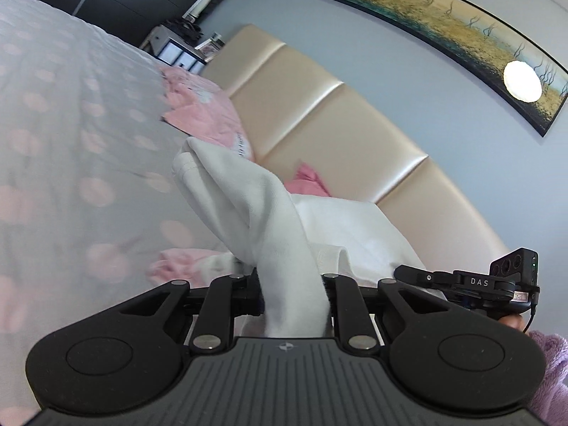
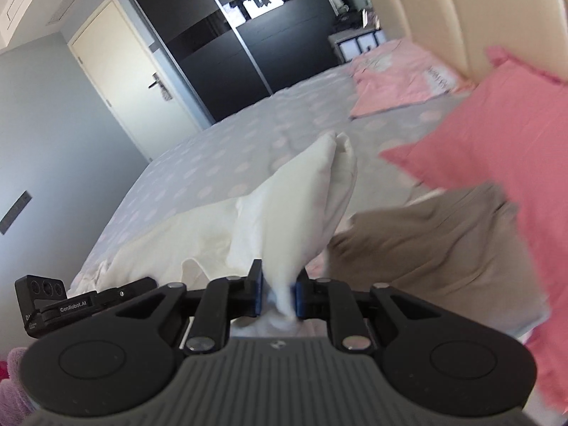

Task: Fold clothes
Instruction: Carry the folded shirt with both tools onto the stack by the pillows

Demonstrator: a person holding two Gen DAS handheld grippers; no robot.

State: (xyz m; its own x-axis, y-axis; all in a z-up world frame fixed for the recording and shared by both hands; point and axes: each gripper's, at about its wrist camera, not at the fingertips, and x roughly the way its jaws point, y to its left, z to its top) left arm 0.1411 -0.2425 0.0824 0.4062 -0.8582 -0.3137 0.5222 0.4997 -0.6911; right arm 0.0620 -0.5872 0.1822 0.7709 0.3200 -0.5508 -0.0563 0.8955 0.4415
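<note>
1. The black two-finger left gripper (image 1: pixel 293 298) was clamped on a bunched fold of white cloth (image 1: pixel 269 213), raised and tilted.
2. The black two-finger right gripper (image 2: pixel 278 296) pinched the same white cloth, its blue-edged pads (image 2: pixel 256 294) closed tight.
3. A fuzzy lilac sleeve (image 1: pixel 550 372) showed near the left gripper's right side.

left wrist: faces headboard (image 1: pixel 319 113) | right wrist: faces wardrobe (image 2: pixel 248 35) | shared: bed (image 2: pixel 213 163)

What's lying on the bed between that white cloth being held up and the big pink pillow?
A brown garment lies crumpled between the white cloth and the pink pillow, seen in the right wrist view.
</note>
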